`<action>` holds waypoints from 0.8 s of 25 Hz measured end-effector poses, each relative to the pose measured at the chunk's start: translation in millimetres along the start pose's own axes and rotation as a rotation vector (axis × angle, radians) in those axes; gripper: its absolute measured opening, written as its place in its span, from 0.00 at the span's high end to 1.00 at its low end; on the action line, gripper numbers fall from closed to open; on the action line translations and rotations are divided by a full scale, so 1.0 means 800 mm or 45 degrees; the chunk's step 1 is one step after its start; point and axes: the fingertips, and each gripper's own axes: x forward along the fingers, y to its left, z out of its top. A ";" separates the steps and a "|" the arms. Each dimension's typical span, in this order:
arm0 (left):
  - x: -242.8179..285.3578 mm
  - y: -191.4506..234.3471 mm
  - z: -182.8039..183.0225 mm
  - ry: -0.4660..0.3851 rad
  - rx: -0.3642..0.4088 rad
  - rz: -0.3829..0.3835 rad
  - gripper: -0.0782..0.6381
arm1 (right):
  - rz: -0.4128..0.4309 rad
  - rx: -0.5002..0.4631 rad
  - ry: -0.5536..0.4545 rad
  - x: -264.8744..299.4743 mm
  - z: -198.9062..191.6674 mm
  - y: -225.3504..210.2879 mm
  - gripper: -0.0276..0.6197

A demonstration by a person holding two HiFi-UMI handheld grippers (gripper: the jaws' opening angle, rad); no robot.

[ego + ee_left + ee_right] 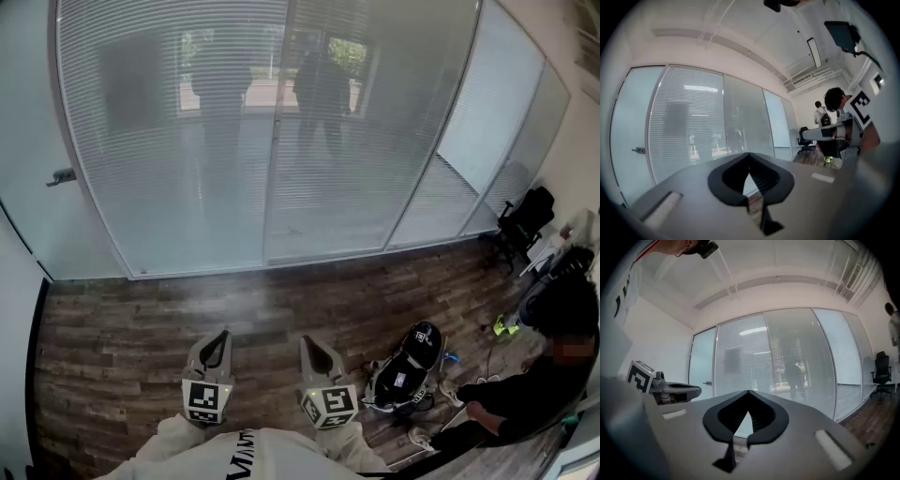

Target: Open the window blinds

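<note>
straight ahead across the floor [141,309], the blinds [178,141] stand well apart from left gripper [217,339] and right gripper [312,345], both level, jaws together, empty, neither nearer.

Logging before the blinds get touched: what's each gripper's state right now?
Left gripper: closed, holding nothing.
Right gripper: closed, holding nothing.

Office: glass partitions [487,122], slatted blinds [169,141], swivel chair [523,223], plank floor [141,319].
</note>
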 end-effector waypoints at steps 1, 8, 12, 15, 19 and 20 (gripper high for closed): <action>0.003 -0.005 0.001 0.002 0.001 0.000 0.89 | 0.004 -0.002 0.002 -0.001 0.001 -0.005 0.96; 0.018 -0.026 0.003 0.019 0.004 0.037 0.89 | 0.042 0.007 0.022 -0.001 0.000 -0.031 0.96; 0.019 -0.029 -0.002 0.039 0.008 0.067 0.89 | 0.098 0.013 0.025 0.000 -0.001 -0.032 0.96; 0.020 -0.036 -0.003 0.053 0.014 0.081 0.89 | 0.143 0.033 0.022 -0.004 -0.002 -0.034 0.96; 0.018 -0.049 -0.003 0.054 0.020 0.087 0.89 | 0.162 0.056 0.014 -0.014 -0.006 -0.042 0.96; 0.016 -0.052 -0.004 0.054 0.023 0.089 0.89 | 0.161 0.060 0.012 -0.017 -0.007 -0.043 0.96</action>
